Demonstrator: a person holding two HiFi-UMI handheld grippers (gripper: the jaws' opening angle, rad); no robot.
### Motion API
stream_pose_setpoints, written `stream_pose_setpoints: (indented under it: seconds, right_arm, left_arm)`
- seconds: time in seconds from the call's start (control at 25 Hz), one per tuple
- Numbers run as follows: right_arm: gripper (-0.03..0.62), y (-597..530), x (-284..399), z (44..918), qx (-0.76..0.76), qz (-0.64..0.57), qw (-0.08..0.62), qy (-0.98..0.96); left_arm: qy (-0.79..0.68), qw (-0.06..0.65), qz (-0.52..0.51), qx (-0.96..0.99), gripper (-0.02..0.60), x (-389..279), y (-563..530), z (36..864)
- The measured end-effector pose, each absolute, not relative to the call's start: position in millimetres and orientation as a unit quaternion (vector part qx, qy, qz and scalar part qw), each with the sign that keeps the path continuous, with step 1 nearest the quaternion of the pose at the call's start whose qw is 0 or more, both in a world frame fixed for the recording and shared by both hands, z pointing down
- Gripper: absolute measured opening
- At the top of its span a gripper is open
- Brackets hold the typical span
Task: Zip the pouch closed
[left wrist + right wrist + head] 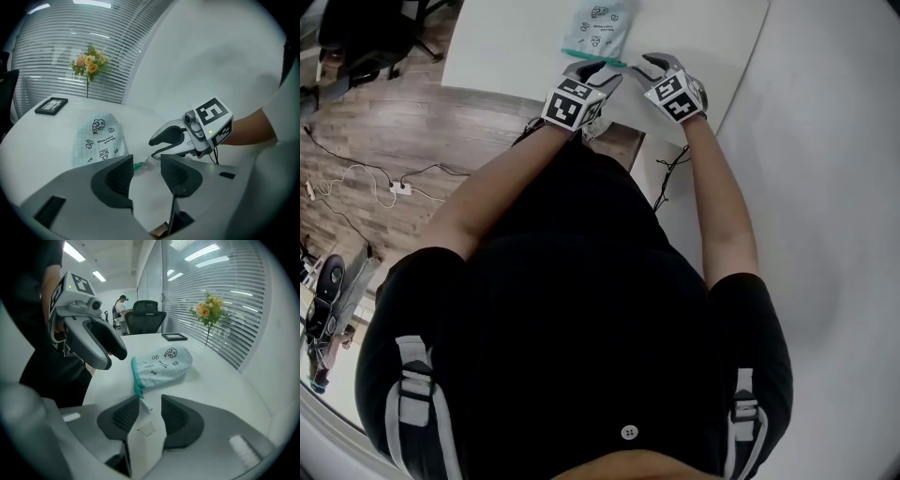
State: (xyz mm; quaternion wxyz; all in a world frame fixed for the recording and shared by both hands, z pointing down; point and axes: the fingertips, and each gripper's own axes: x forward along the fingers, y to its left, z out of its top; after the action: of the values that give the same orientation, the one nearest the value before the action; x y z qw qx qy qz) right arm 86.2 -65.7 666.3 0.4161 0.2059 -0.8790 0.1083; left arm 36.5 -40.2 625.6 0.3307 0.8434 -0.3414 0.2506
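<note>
Pouch [598, 26] lay flat on bench [506, 47], 12 o'clock of both grippers; soft, light, likely to slide. Left gripper [607, 75] and right gripper [645, 64] fingers half-spread, empty. Judged hold: teal zip edge [136, 376], fabric end pinned.

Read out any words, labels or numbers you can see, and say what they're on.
Pouch: a line of small print among cartoon doodles, too blurred to read.
Left cube, right cube: black-and-white square patterns, no words.
No other readable text.
</note>
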Motion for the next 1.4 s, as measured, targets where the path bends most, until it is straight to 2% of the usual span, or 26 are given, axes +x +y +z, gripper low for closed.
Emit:
stream_pose_setpoints:
  seconds: [0.36,0.76,0.92,1.4]
  right_arm:
    - [0.135,-57.2,84.2,689.0,0.138,0.056,0.498,-0.854]
    - [0.091,-51.9,81.5,706.1,0.083,-0.005,0.55,-0.831]
    - [0.034,-49.9,79.7,706.6,0.076,-0.001,0.553,-0.83]
    - [0.025,-33.8,68.0,701.7,0.083,0.044,0.519,-0.849]
  left_arm:
    - [-0.339,0.361,0.273,0.825,0.172,37.8,-34.5,641.3]
    - [-0.332,0.361,0.287,0.823,0.169,39.5,-31.2,647.4]
    - [-0.333,0.366,0.293,0.819,0.166,39.9,-31.1,650.4]
    - [-0.327,0.374,0.328,0.803,0.155,40.9,-18.5,679.5]
